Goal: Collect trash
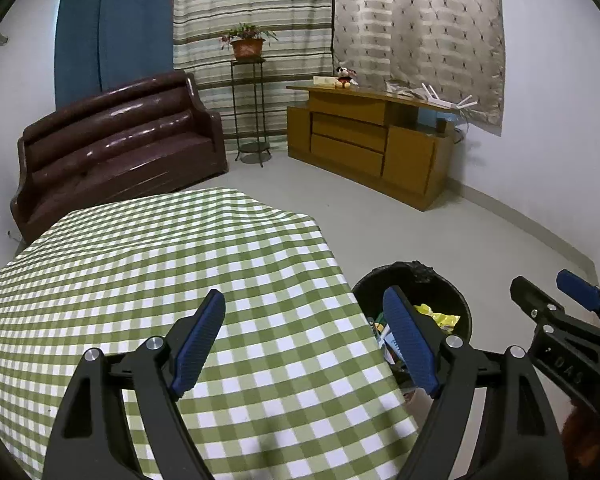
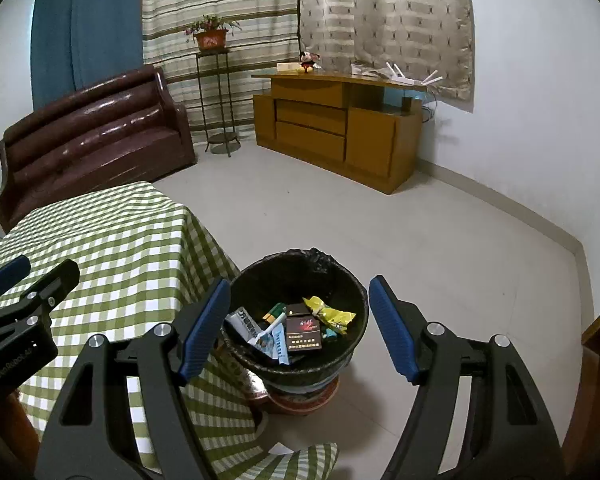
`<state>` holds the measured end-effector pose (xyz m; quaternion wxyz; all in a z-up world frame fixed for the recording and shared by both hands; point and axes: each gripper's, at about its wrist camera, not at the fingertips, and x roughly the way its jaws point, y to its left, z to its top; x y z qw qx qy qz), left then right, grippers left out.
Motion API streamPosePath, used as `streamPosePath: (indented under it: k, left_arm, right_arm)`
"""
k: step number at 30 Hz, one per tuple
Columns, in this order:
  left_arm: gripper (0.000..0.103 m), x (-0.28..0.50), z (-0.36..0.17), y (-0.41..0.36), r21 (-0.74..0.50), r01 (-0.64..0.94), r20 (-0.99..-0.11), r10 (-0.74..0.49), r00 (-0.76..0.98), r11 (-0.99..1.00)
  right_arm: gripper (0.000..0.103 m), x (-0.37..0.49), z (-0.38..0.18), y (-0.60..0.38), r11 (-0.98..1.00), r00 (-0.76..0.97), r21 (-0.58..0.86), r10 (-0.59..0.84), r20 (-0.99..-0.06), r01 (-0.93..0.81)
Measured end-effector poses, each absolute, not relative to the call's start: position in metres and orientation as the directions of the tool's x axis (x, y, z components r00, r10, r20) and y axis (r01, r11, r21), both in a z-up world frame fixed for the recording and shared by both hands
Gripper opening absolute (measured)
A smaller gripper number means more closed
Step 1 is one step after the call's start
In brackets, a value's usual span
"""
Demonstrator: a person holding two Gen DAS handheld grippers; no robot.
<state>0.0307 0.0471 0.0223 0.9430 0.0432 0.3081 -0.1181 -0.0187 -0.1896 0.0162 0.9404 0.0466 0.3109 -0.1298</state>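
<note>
Beside the checked table (image 2: 112, 248), trash bin (image 2: 356, 300) holds wrappers (image 2: 330, 314).

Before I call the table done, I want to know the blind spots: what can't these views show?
- Near edge of the table: left wrist view, covered by the open left gripper.
- Bin bottom: right wrist view, buried under trash.
- Floor under the table: both views, hidden by the cloth.
- Small items on the cabinet: too small to identify.
- Right gripper: open, empty.
</note>
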Motion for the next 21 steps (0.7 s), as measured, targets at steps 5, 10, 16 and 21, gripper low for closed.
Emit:
streamPosePath:
  k: [5,10,16,21]
  left_arm:
    - [0.079,0.022,0.023,0.053,0.003,0.244,-0.587,-0.196,0.786,0.970]
    - [0.079,0.018,0.026,0.055,-0.003,0.242,-0.578,-0.199,0.791,0.970]
    - [0.079,0.013,0.030,0.056,-0.008,0.241,-0.567,-0.203,0.798,0.970]
    - [0.079,0.011,0.031,0.057,-0.009,0.242,-0.561,-0.206,0.802,0.970]
  right_arm:
    - [0.071,-0.029,0.023,-0.185,0.964,0.786,-0.002,-0.219,-0.579,0.267]
    - [0.071,-0.036,0.028,-0.183,0.965,0.794,0.000,-0.218,-0.567,0.264]
    - [0.071,-0.040,0.031,-0.180,0.966,0.802,0.000,-0.213,-0.558,0.257]
    - [0.071,-0.042,0.031,-0.181,0.967,0.805,0.001,-0.211,-0.554,0.254]
